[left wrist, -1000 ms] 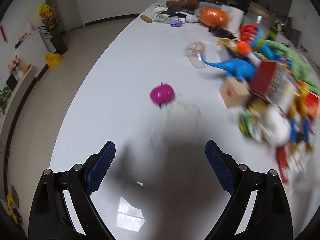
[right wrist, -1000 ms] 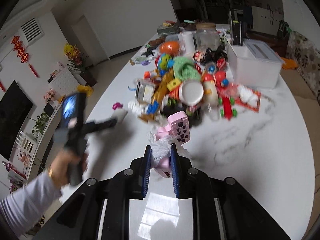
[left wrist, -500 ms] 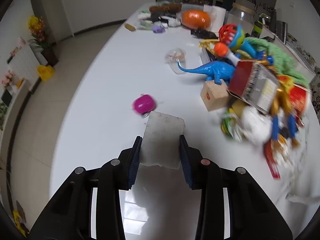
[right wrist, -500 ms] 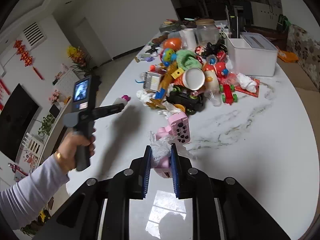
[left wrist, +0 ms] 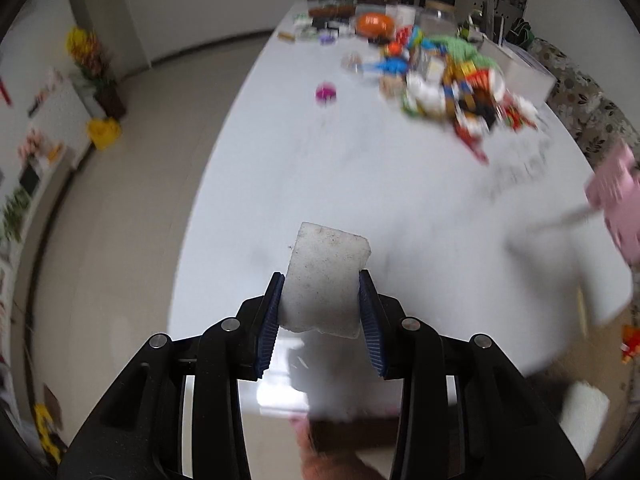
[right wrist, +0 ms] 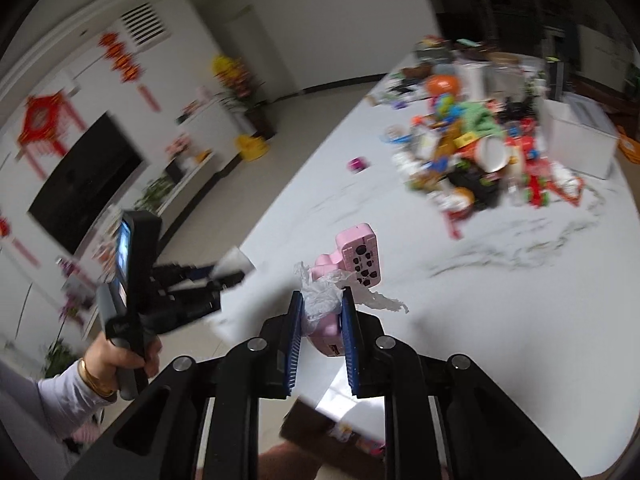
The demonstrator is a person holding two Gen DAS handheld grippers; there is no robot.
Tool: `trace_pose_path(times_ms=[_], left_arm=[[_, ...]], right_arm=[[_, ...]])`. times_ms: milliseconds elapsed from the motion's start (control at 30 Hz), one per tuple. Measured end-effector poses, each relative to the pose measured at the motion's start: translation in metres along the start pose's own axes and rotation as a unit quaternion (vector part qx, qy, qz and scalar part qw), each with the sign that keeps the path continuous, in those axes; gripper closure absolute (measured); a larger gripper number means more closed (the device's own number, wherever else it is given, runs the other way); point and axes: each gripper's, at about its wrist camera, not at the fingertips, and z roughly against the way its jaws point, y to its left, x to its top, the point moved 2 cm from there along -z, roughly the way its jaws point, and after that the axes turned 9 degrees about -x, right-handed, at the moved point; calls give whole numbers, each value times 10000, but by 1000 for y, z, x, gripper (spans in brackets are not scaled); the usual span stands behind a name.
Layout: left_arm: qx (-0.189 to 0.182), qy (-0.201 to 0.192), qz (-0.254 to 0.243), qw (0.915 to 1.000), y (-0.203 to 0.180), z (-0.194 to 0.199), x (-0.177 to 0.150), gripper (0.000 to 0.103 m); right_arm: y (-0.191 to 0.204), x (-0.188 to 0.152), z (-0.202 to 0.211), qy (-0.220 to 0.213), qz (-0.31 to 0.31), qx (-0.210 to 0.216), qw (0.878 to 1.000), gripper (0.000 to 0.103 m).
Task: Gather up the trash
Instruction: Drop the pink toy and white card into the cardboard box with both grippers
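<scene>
My left gripper [left wrist: 320,280] is shut on a dirty white foam slab [left wrist: 326,268] and holds it above the near end of the white table [left wrist: 360,184]. In the right wrist view, the right gripper [right wrist: 322,296] is shut on a pink plastic toy [right wrist: 358,254] wrapped in crumpled clear film [right wrist: 320,292]. That toy also shows as a pink blur [left wrist: 616,200] at the right edge of the left wrist view. To the left of it in the right wrist view, a hand [right wrist: 124,356] carries the left gripper [right wrist: 230,274] with the foam slab [right wrist: 236,258].
A heap of mixed toys and packaging [left wrist: 452,80] lies on the far half of the table, with a white box [right wrist: 576,140] beside it. A magenta ball [left wrist: 326,93] sits alone, left of the heap. The table's left edge drops to open floor [left wrist: 132,200]. A blurred brown thing [left wrist: 348,436] shows below the near edge.
The left gripper closed on the foam slab and carried it up and back, away from the toy heap. The right gripper, still gripping the pink toy, also pulled back and swung left.
</scene>
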Motion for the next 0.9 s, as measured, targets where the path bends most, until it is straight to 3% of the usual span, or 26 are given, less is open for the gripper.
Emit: trace_pose_path(times_ms=[200, 400, 633, 700, 767, 800, 867, 900], left_arm=[[-82, 822, 168, 9964, 8, -8, -97, 67], [-307, 1501, 19, 9882, -6, -56, -158, 67], [-587, 2408, 134, 9687, -29, -156, -225, 65], [-494, 2591, 182, 9644, -33, -183, -240, 63], [-445, 2998, 229, 9527, -37, -216, -254, 61], [-393, 3115, 203, 9492, -38, -226, -261, 55], [-294, 3445, 78, 9383, -43, -248, -269, 39], [-253, 3531, 59, 9352, -44, -255, -271, 39]], right_arm=[[29, -42, 2, 493, 274, 212, 9982, 85], [43, -95, -30, 1371, 436, 234, 9893, 85], [34, -185, -110, 2434, 724, -308, 9667, 85], [23, -213, -139, 2670, 635, -483, 9604, 85], [13, -241, -166, 2820, 626, -693, 9549, 84], [9, -252, -179, 2863, 674, -868, 9518, 81], [-1, -271, -202, 2986, 635, -1073, 9462, 60], [-5, -277, -211, 3029, 594, -1154, 9441, 52]])
